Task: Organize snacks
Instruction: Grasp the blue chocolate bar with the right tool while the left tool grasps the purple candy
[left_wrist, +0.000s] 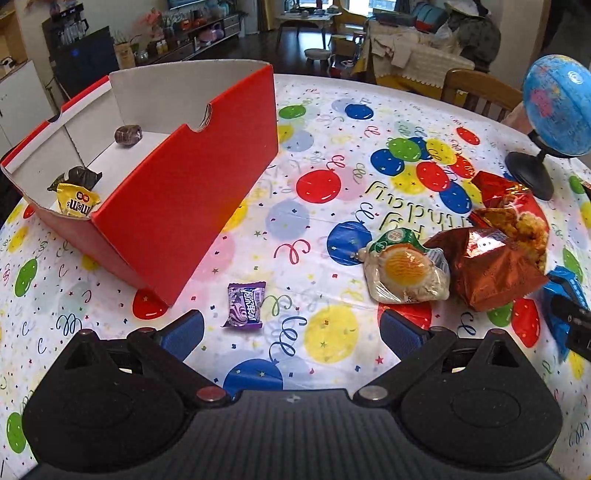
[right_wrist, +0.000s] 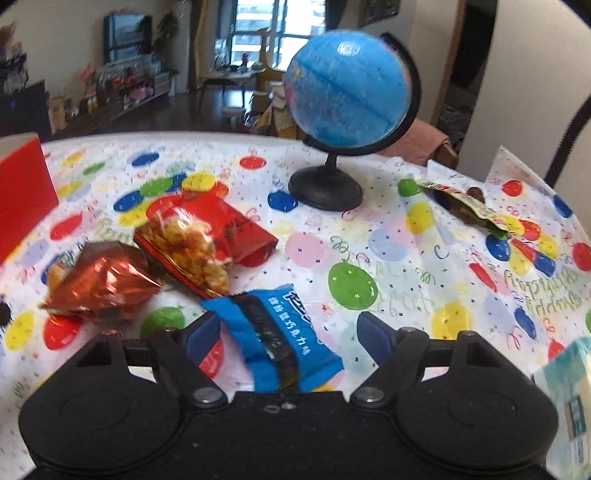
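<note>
The right gripper (right_wrist: 286, 334) stands wide apart around a blue snack bar (right_wrist: 275, 338) whose near end is hidden behind the gripper body, not pinching it. The left gripper (left_wrist: 291, 334) gapes wide and empty above the tablecloth (left_wrist: 314, 206), a purple candy (left_wrist: 244, 304) just ahead. Farther left the red box (left_wrist: 177, 206) holds a yellow M&M's pack (left_wrist: 75, 203), partly cut off by its wall

Bright daylight from far windows; foil glare; right view blurred; fisheye-bent edges
</note>
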